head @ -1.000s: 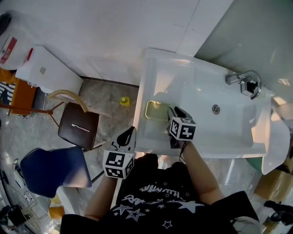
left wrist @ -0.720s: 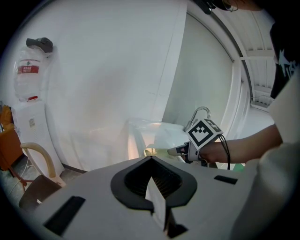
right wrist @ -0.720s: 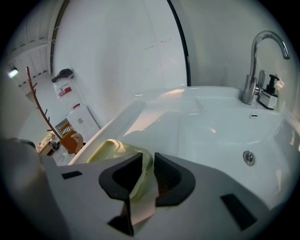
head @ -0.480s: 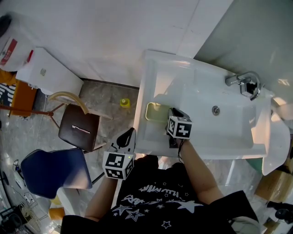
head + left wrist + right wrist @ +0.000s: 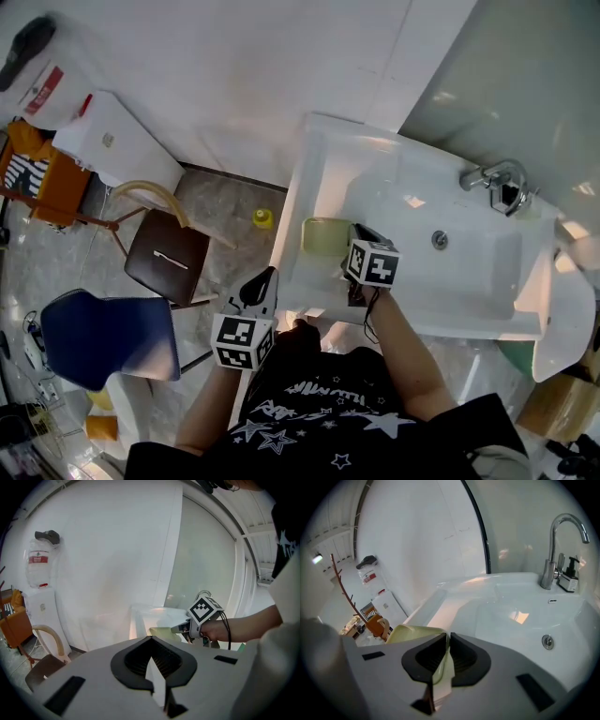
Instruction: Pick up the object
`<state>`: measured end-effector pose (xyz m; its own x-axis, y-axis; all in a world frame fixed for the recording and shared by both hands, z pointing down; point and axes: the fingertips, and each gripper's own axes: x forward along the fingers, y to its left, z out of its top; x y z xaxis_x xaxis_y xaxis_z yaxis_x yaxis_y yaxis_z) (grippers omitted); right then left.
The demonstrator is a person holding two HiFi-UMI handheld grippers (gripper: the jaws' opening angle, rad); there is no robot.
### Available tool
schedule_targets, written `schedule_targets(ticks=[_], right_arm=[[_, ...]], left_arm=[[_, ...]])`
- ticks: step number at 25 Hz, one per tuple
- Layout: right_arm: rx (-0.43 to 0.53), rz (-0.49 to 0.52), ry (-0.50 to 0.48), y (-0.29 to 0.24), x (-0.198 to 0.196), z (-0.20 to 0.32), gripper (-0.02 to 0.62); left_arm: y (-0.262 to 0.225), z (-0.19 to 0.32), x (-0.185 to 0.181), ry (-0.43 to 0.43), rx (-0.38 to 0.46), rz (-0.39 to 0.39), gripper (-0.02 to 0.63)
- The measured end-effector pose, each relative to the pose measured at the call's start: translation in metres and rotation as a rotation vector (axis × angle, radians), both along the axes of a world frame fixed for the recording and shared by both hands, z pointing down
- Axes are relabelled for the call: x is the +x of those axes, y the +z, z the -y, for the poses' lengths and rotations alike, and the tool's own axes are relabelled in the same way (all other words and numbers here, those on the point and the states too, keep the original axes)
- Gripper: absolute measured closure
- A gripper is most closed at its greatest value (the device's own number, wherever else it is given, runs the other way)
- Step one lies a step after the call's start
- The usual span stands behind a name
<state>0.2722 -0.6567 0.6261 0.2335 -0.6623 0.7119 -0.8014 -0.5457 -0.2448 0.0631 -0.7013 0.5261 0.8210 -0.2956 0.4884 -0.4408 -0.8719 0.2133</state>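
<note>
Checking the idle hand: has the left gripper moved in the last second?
No. The left gripper stays just off the sink's front-left corner, shut and empty.

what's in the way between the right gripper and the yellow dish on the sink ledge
Nothing visible: the rim of the yellow dish sits between the fingers of the right gripper, which are closing on it.

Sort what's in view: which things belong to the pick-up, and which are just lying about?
Job: pale green dish, its rim between the closing jaws of the right gripper; white sink beneath it.
Lying about: faucet; brown chair; blue chair; left gripper, shut and empty, beside the sink.
</note>
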Motion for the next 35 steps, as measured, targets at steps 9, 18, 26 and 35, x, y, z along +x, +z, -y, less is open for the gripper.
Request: schedule_targets(ticks=[9,18,26,35], right_arm=[[0.135,-0.015,-0.044,-0.062,0.007,-0.053,0.557],[0.206,-0.025,-0.105,-0.088,0.013,-0.136,0.56],[0.238,-0.02,-0.199,-0.088,-0.009,-0.21,0.56],[0.266,0.035,-0.316,-0.084,-0.039,-0.292,0.56]], left_arm=[[-0.029,-0.056,-0.002,-0.082,0.064,-0.03,0.589],[-0.044,-0.145,-0.001,-0.146,0.127,-0.055,0.589],[-0.038,-0.237,-0.024,-0.23,0.144,-0.053,0.589],[-0.034,-0.348,-0.055,-0.341,0.139,-0.035,0.589]])
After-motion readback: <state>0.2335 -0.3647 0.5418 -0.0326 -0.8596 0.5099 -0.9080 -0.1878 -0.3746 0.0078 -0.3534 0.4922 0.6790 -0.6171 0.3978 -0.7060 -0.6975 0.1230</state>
